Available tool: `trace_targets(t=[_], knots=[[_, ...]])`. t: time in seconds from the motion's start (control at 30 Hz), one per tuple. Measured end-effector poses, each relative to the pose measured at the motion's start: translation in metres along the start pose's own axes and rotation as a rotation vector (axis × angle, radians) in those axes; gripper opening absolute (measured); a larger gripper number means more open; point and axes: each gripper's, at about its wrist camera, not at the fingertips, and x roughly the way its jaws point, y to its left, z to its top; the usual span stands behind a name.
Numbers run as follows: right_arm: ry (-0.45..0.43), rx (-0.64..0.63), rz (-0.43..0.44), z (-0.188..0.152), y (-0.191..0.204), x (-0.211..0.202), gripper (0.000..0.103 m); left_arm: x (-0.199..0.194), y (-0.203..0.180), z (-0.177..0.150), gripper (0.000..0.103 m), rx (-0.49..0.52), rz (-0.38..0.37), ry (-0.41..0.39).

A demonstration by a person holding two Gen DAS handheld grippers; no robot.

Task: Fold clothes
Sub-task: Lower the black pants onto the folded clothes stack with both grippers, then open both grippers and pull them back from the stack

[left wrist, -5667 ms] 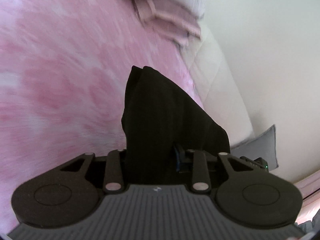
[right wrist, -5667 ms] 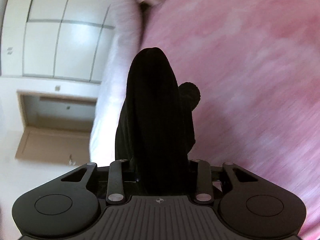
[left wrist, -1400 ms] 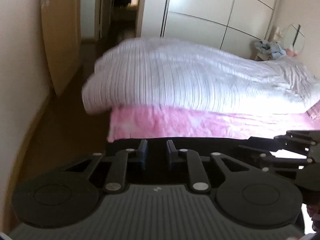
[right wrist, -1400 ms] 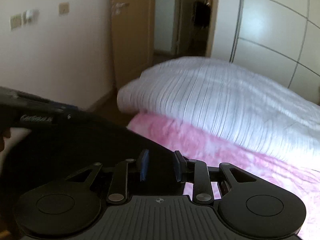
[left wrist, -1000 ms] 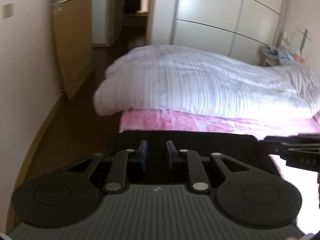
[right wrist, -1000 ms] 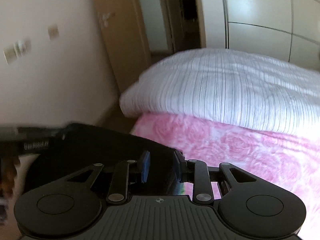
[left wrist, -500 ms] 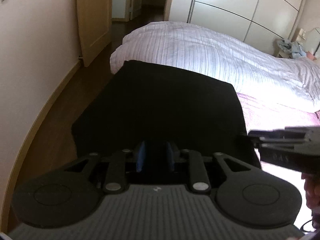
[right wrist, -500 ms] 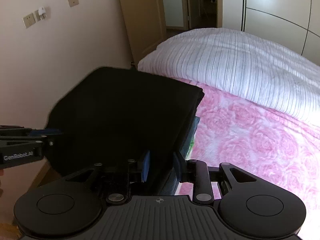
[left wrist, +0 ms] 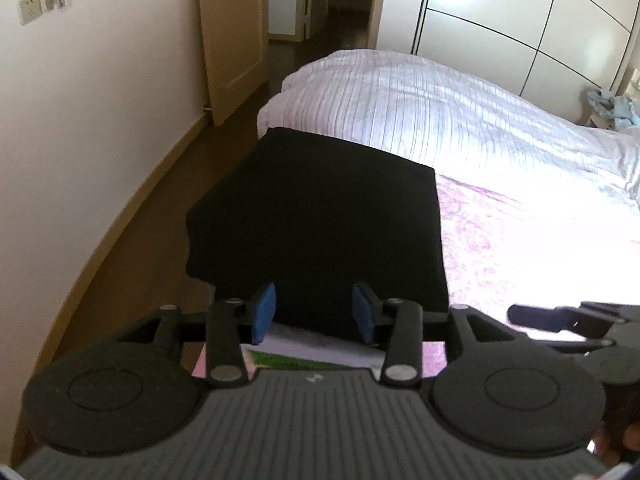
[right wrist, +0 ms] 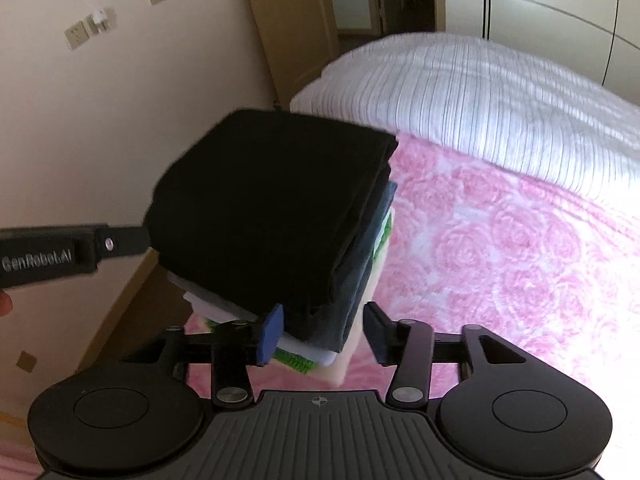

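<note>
Jaws of my left gripper (left wrist: 315, 312) and right gripper (right wrist: 324, 334) now gape empty, black shirt (right wrist: 272, 212) released onto the pile (right wrist: 360, 276) at twelve o'clock, fold finished.

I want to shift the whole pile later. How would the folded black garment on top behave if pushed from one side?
The folded black garment would probably slide or buckle rather than move stiffly, since its layered edge looks soft. The stack of clothes beneath looks uneven, so the upper layers may slip. Both grippers, left gripper and right gripper, are open.
</note>
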Motion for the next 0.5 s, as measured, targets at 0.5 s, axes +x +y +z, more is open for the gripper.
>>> trace_targets(t=[0.5], knots=[[-0.041, -0.111, 0.015, -0.042, -0.031, -0.085, 0.066, -0.061, -0.08, -0.052, 0.066, -0.093, 0.175, -0.06]])
